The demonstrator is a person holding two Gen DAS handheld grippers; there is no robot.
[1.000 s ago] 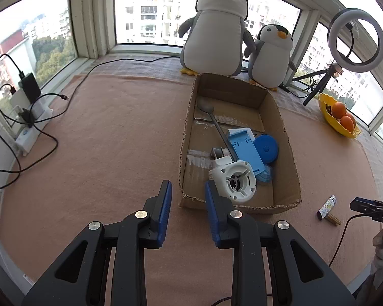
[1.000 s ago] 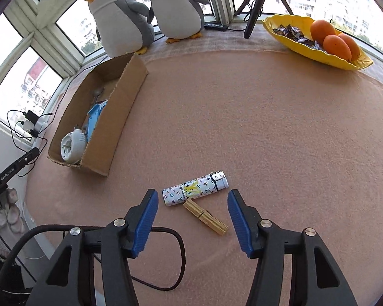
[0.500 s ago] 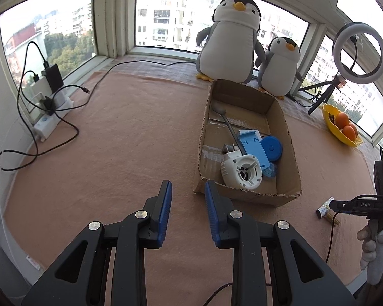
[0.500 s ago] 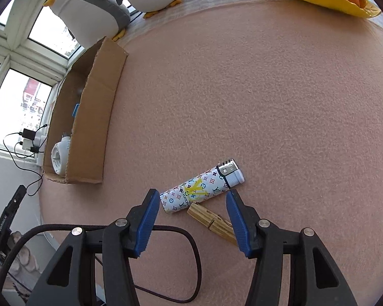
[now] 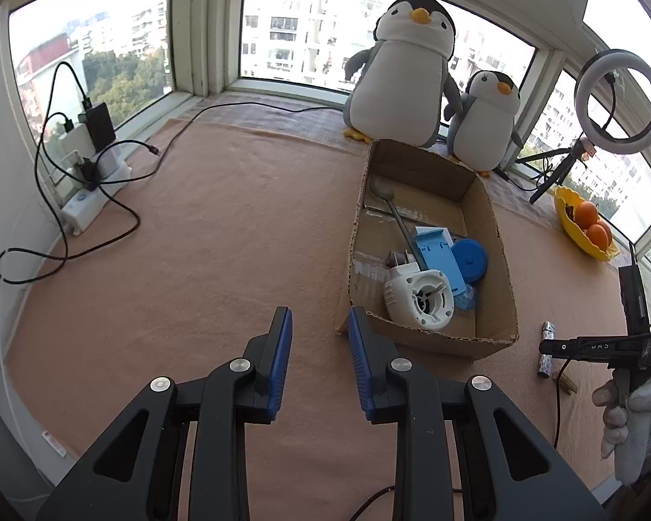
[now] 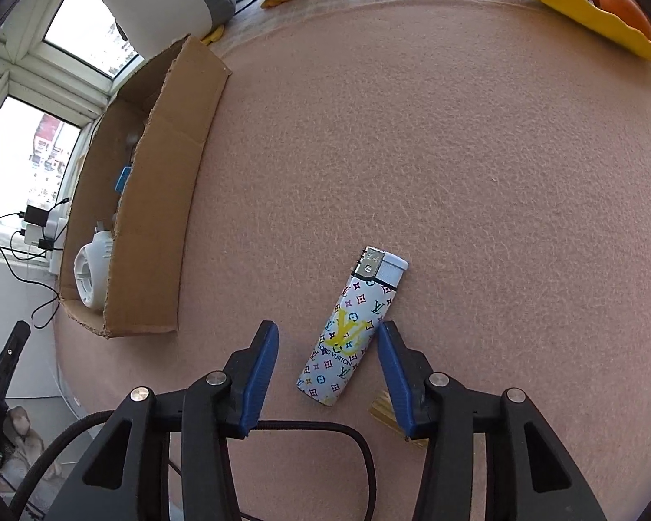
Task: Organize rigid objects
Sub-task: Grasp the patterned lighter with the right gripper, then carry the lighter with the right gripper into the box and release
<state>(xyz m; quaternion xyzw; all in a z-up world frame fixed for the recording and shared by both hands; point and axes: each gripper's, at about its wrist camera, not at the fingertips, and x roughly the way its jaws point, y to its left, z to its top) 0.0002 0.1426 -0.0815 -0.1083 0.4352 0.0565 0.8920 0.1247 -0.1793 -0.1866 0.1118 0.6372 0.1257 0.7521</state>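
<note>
A patterned white lighter [image 6: 353, 325] lies on the pink cloth, its lower half between the open fingers of my right gripper [image 6: 327, 334]; the right finger is at its edge. A wooden clothespin [image 6: 390, 412] lies partly hidden behind the right finger. In the left wrist view the lighter [image 5: 547, 349] and clothespin [image 5: 566, 384] lie right of the cardboard box [image 5: 492, 225], under the right gripper. The box holds a spoon [image 5: 392, 208], a blue holder [image 5: 436, 256], a blue lid [image 5: 468, 258] and a white round part [image 5: 419, 297]. My left gripper [image 5: 319, 334] is open and empty, left of the box's near corner.
Two penguin plush toys [image 5: 406, 74] stand behind the box. A yellow dish with oranges [image 5: 586, 225] and a ring light on a tripod [image 5: 616, 100] are at the right. A power strip with chargers and cables [image 5: 87, 173] lies at the left wall. A dark cable [image 6: 325, 430] runs under my right gripper.
My right gripper has come down and forward so the lighter now lies between its fingers. My left gripper has drawn back and left from the box.
</note>
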